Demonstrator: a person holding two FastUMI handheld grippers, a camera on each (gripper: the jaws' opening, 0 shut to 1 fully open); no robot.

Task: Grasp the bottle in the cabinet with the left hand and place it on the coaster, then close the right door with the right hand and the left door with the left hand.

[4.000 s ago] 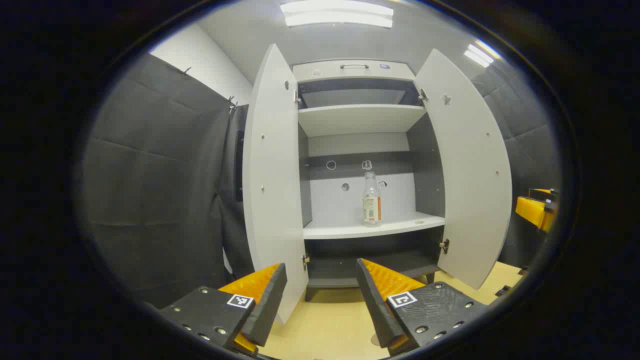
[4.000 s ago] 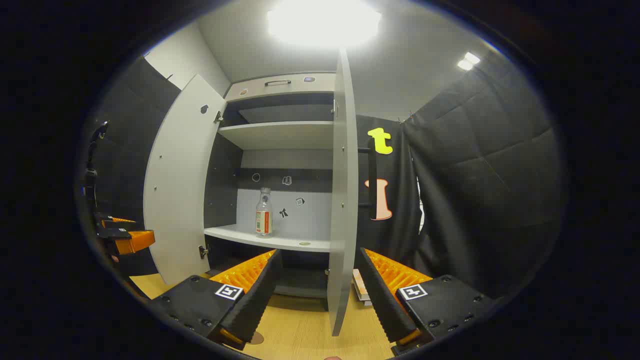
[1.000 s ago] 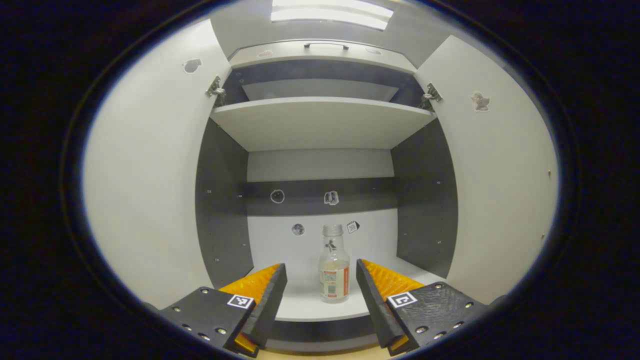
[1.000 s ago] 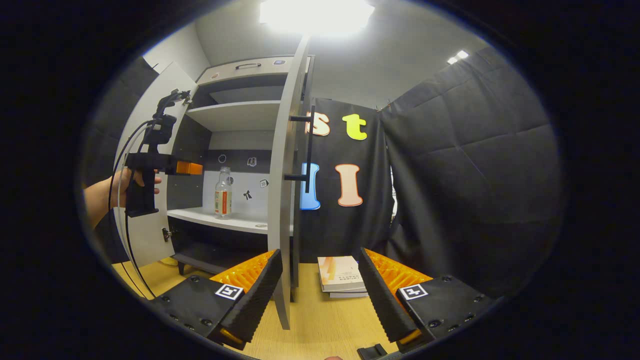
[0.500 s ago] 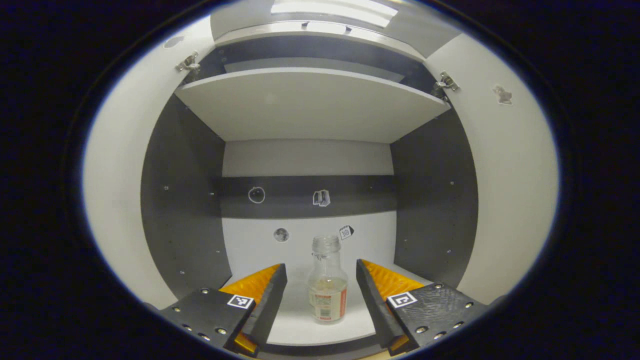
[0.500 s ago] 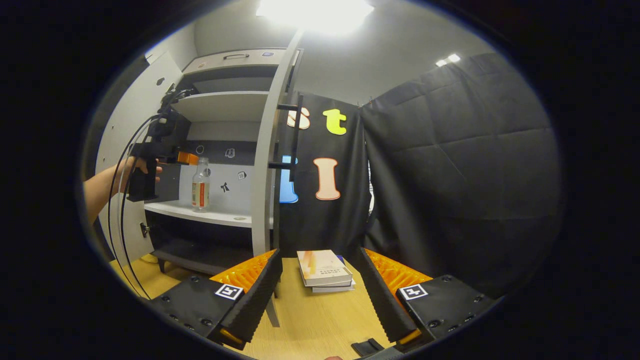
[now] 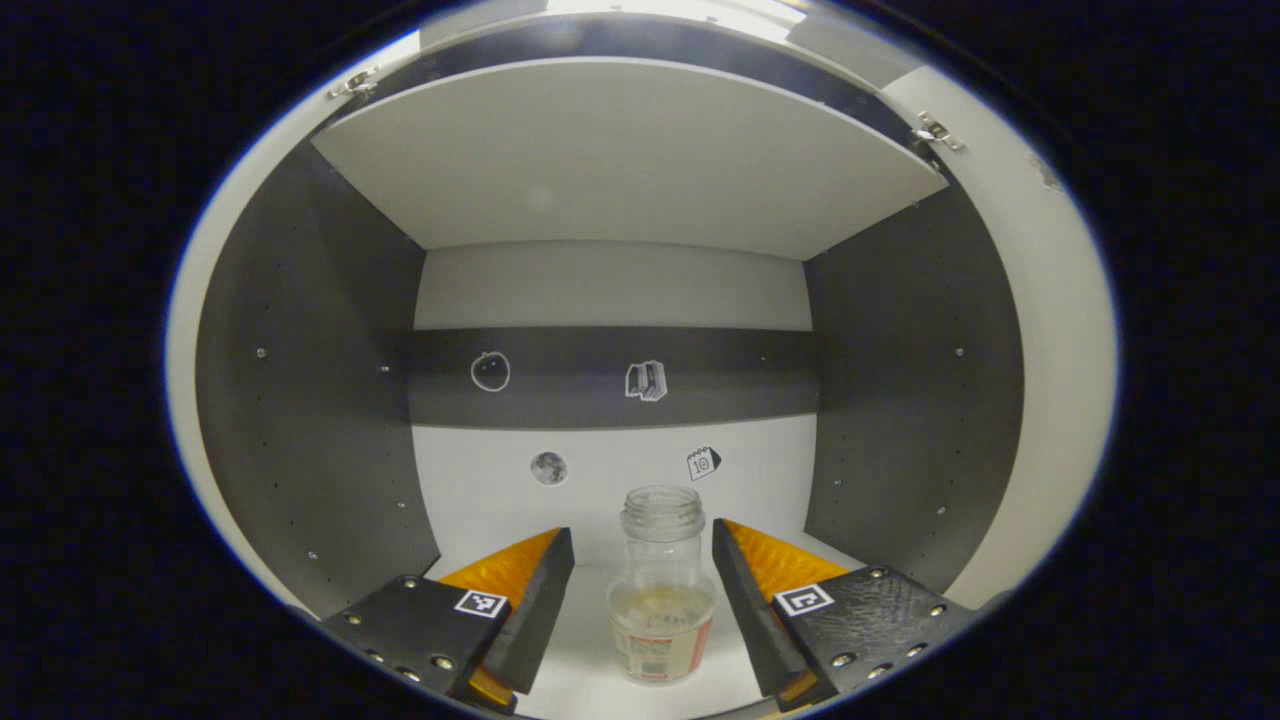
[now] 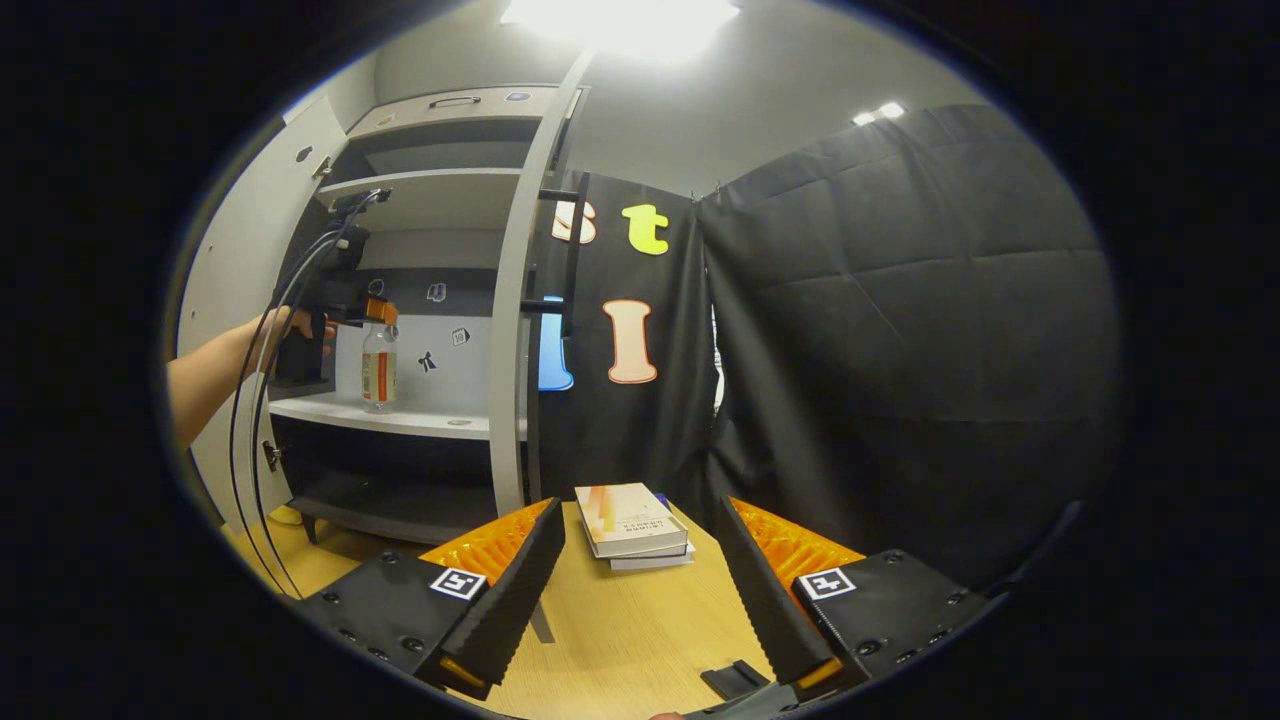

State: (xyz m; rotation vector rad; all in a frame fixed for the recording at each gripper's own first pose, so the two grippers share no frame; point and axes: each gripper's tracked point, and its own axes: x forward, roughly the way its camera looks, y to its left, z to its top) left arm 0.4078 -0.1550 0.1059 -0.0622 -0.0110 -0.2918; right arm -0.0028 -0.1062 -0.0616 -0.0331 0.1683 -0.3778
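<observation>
The cabinet (image 8: pixel 420 250) stands at the left of the right gripper view with both doors swung out: the right door (image 8: pixel 510 300) is seen nearly edge-on, a dark bar handle on its outer face, and the left door (image 8: pixel 235 290) is folded back at the far edge. In the left gripper view the cabinet's dark side walls (image 7: pixel 300 400) curve around on both sides, a pale upper shelf (image 7: pixel 630 160) spans the top, and the back panel (image 7: pixel 610 375) carries a dark band with small stickers. The lower shelf (image 8: pixel 420 418) is pale. The wooden bench (image 8: pixel 620 640) runs beneath the right tongs (image 8: pixel 640 575), and a short stack of books (image 8: pixel 632 525) lies on it near the curtain. A person's forearm and hand (image 8: pixel 270 335) reach into the cabinet holding the left tongs (image 8: pixel 375 312) level with the bottle's neck. The bottle (image 7: pixel 662 590) stands upright on the lower shelf, clear, uncapped, with a label around its lower body; it sits between the fingers of the left tongs (image 7: pixel 640 590), which are spread wide with a gap showing on each side of the glass. The right tongs are also spread wide and hold nothing. A small dark flat piece (image 8: pixel 735 678) lies on the bench just beside the right tongs.
</observation>
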